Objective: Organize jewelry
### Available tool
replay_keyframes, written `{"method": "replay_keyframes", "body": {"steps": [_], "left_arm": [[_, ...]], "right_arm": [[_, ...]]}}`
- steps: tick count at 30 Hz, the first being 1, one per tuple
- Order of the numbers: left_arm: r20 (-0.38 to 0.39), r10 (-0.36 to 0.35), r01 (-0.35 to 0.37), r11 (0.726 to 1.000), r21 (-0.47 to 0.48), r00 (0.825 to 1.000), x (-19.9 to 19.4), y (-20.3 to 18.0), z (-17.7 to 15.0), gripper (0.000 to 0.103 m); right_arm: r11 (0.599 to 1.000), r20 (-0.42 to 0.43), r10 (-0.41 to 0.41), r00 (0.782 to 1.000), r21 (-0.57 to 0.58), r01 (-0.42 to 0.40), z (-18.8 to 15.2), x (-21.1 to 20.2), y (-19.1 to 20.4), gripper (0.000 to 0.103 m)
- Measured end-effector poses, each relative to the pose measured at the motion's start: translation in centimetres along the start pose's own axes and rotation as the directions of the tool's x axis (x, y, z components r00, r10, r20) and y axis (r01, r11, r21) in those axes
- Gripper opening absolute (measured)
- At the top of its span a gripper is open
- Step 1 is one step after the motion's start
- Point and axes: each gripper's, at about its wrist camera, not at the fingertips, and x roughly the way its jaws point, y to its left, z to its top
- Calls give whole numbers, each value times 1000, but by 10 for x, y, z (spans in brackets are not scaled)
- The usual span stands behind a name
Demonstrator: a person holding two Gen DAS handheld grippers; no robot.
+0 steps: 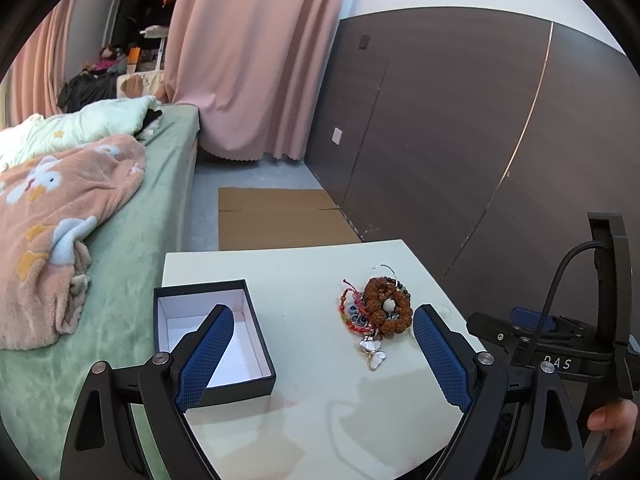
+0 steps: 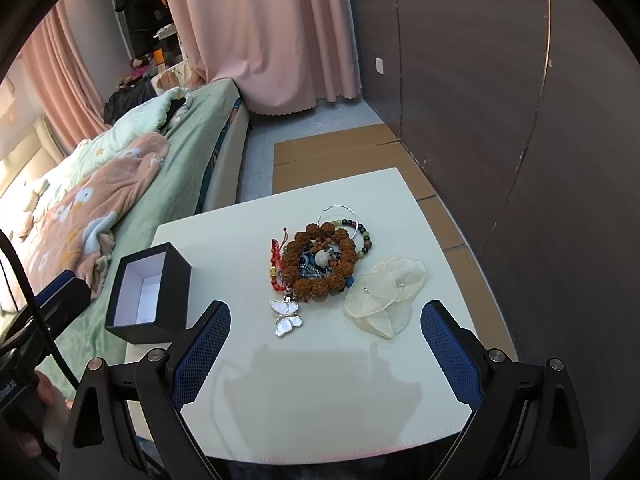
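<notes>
We are holding both claws above the near edge of the white desk (image 2: 240,360), each tilted down so its camera is taking in the whole layout. The left claw (image 1: 323,354) is standing wide apart with nothing between its blue pads (image 1: 204,356), and the right claw (image 2: 326,354) is likewise spread and empty, so neither is gripping anything yet.

The jewelry is lying in one tangled heap (image 2: 320,264) near the middle of the desk: a chunky brown seed-bead bracelet (image 2: 340,276) is sitting on top, with a red cord bracelet (image 2: 275,258) and a thin silver hoop (image 2: 340,209) poking out from under it, and a pearly butterfly pendant (image 2: 286,317) trailing toward us. Just beside the heap on the right, pale translucent petal pieces (image 2: 384,292) are overlapping one another.

The black box (image 1: 212,336) with its white lining is waiting open and empty at the left edge, next to the bed (image 1: 132,248). We are judging that it is placed on the left claw's side as the destination, while the heap is lying nearer the right claw for picking. The tangle is likely to drag neighbours along when one piece is lifted.
</notes>
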Motion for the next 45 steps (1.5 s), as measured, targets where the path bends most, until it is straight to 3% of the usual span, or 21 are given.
{"method": "replay_keyframes", "body": {"steps": [11,19,26,31,39,45], "left_arm": [[-5,-10,9,999,-43,1000,12,2,6,91],[-47,-36,32,996,-81,998,34,-2,8,91],[-91,-67,56,991,-119,994,55,-6,9,91],[-138,-99,84,991,-108,985,72,-17,6,78],[-240,-110,91,992,-88,965,104,-32,-5,55],[-311,-93,85,996,-40,946,123,-43,-16,54]], "right_arm": [[999,-8,-1,1000,42,1,5,6,-9,97],[998,-38,-10,999,69,12,13,13,-19,97],[987,-90,12,996,160,3,19,27,-46,97],[966,-128,62,990,257,-27,19,37,-72,91],[925,-214,154,965,374,-65,13,66,-93,64],[917,-263,164,951,397,-48,9,88,-97,62]]}}
